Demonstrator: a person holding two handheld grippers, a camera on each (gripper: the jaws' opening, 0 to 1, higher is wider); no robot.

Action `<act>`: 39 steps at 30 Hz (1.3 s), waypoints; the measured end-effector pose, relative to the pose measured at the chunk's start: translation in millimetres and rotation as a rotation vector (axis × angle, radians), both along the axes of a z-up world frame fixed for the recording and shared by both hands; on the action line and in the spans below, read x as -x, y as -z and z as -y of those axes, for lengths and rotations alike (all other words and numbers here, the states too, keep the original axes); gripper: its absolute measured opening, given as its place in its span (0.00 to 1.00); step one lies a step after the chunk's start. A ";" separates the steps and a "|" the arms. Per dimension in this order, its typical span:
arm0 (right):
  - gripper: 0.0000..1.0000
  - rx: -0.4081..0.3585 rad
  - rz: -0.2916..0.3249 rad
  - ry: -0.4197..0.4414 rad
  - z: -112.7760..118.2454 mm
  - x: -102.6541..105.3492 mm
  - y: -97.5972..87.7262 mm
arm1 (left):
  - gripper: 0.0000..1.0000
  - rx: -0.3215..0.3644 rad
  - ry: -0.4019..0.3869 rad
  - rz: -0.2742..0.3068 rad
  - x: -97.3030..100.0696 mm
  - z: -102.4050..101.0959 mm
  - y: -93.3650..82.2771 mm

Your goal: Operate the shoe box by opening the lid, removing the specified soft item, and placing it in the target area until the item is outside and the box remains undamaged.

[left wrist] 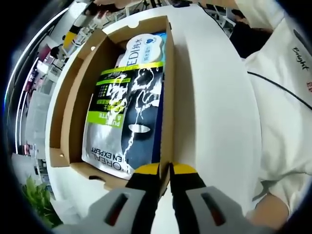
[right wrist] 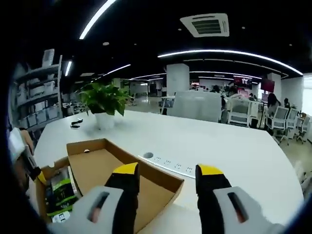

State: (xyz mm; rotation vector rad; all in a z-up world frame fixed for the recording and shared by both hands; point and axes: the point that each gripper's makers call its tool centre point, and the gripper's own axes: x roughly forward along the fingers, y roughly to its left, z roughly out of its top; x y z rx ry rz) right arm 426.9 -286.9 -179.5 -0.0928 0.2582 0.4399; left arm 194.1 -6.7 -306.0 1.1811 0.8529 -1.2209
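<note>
Left gripper view: my left gripper (left wrist: 165, 170) is sitting at bottom center, jaws pinched together on the box (left wrist: 168, 105) wall, yellow tips clamping the right-hand cardboard edge. Box is lying open on the white table (left wrist: 214, 112), running from center up to the top of frame. Soft pack (left wrist: 126, 122), dark with green and white print, is lying flat inside the box, filling its floor. A person's white sleeve (left wrist: 282, 97) is taking the right side.

Right gripper view: my right gripper (right wrist: 168, 175) is hovering at bottom center, jaws spread wide, gripping nothing. Box with its lid (right wrist: 114, 168) folded open is sitting lower left, pack (right wrist: 61, 192) peeking inside at far left. Potted plant (right wrist: 103, 105) is standing upper left on the table; power strip (right wrist: 170, 165) is lying just beyond the lid.
</note>
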 end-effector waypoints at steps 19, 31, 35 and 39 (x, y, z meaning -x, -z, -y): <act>0.40 0.044 0.108 -0.150 -42.2 58.8 -26.0 | 0.02 0.016 0.021 -0.148 3.4 -0.4 -2.5; 0.38 0.074 0.078 -0.231 -52.6 93.7 -26.0 | 0.06 0.017 0.042 -0.079 0.4 -0.6 -7.2; 0.37 0.097 0.080 -0.235 -54.6 97.1 -23.2 | 0.07 0.032 0.005 -0.085 -1.2 -2.6 -12.6; 0.33 0.111 0.091 -0.241 -57.8 101.4 -23.2 | 0.03 0.044 -0.002 -0.127 2.5 -3.2 -10.8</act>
